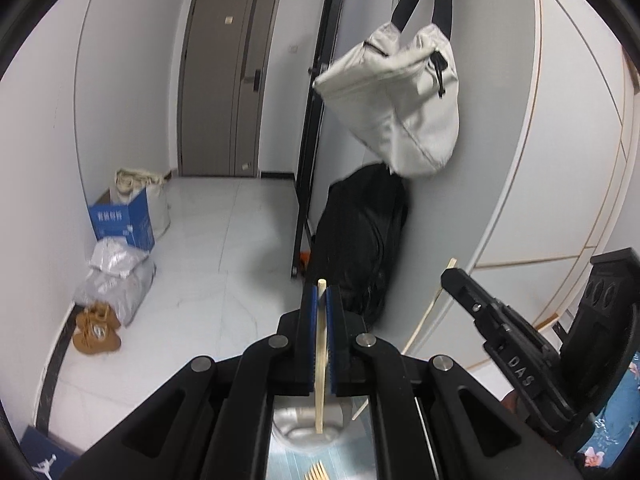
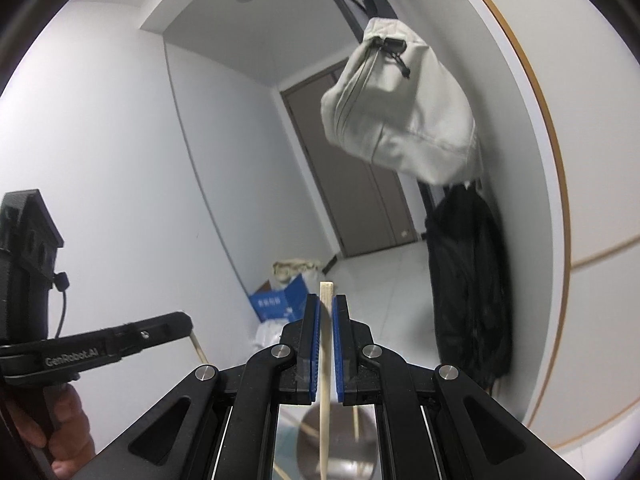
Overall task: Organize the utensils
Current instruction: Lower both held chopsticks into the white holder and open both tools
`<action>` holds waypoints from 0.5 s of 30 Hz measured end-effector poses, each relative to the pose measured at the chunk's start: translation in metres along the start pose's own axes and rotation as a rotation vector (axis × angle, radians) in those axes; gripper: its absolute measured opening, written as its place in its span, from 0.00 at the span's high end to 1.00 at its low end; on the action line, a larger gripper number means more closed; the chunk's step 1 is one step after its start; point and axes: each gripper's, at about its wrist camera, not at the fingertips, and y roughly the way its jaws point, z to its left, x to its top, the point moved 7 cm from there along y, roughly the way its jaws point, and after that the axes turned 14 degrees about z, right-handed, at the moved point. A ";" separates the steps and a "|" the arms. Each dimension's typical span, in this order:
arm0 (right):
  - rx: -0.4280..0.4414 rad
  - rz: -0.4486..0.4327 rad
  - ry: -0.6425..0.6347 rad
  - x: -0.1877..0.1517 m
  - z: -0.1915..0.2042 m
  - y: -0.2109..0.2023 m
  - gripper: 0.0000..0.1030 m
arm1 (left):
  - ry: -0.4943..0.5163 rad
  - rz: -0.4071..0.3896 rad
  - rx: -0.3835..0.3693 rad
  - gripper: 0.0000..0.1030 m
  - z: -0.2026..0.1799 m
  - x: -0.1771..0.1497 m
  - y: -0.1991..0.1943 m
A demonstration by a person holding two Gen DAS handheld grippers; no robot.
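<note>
My left gripper (image 1: 321,294) is shut on a pale wooden chopstick (image 1: 321,360) that stands upright between its blue pads. Its lower end hangs over a metal container (image 1: 308,424). More chopstick ends (image 1: 318,471) lie on the blue surface below. My right gripper (image 2: 327,304) is shut on another wooden chopstick (image 2: 325,380), upright over a round metal container (image 2: 340,444). The right gripper also shows in the left wrist view (image 1: 456,276), holding its chopstick (image 1: 424,316). The left gripper also shows in the right wrist view (image 2: 184,322).
A grey bag (image 1: 396,100) hangs on a black rack (image 1: 312,140) with a black coat (image 1: 360,240) below. Across the white floor are a blue box (image 1: 124,220), silver bags (image 1: 116,276), brown shoes (image 1: 96,330) and a brown door (image 1: 224,80).
</note>
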 end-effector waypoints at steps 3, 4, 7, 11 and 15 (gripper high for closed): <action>-0.020 -0.018 -0.004 0.011 -0.004 0.012 0.95 | 0.011 -0.013 0.015 1.00 0.001 0.012 0.007; -0.026 -0.020 -0.005 0.013 -0.006 0.018 0.95 | 0.009 -0.014 0.018 1.00 0.002 0.015 0.010; -0.037 -0.006 0.006 0.014 -0.015 0.038 0.95 | -0.004 -0.008 0.020 1.00 0.007 0.016 0.025; -0.058 -0.008 0.023 0.009 -0.026 0.056 0.95 | -0.052 -0.002 0.014 1.00 0.020 0.013 0.049; -0.082 0.003 0.027 0.000 -0.033 0.073 0.95 | -0.076 0.019 -0.001 1.00 0.026 0.010 0.069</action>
